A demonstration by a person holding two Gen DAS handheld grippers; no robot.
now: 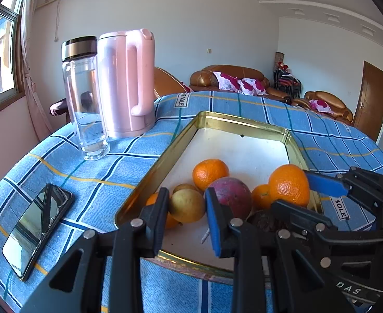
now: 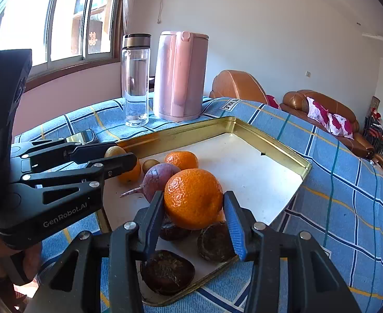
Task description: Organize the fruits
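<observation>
Right gripper [image 2: 194,208] clamps a big orange [image 2: 193,198] between its blue ribbed pads, jaws partly open around the fruit; peel glossy and dimpled. Orange held just above the near end of the gold metal tray [image 2: 306,168], over the other produce. Left gripper [image 1: 187,206] is closed on a smooth yellow-green round fruit [image 1: 186,205], black finger on its left, blue pad on its right, also over the tray's near end.

Tray is rectangular, shallow, shiny gold rim, dull white floor. Inside, near end: a purple-red root vegetable [image 2: 160,180] with a thin tail, a second orange [image 2: 182,159] farther back, another orange [image 2: 130,173] on the left partly hidden by the left gripper, a small brownish round fruit [image 2: 150,165], three dark brown rough-skinned round ones [image 2: 167,271] nearest the camera. Far half of the tray bare.

Tray sits on a blue plaid tablecloth [image 2: 347,208], woven texture, white, navy and yellow lines. Far left on the cloth: clear cylindrical bottle [image 2: 135,78] with a metal-banded cap, touching or just beside a matte pink kettle [image 2: 180,75]. Black phone [image 1: 36,229], glossy cracked screen, lies flat left of the tray. A person's hand [image 2: 11,258] grips the left gripper's handle, near left.
</observation>
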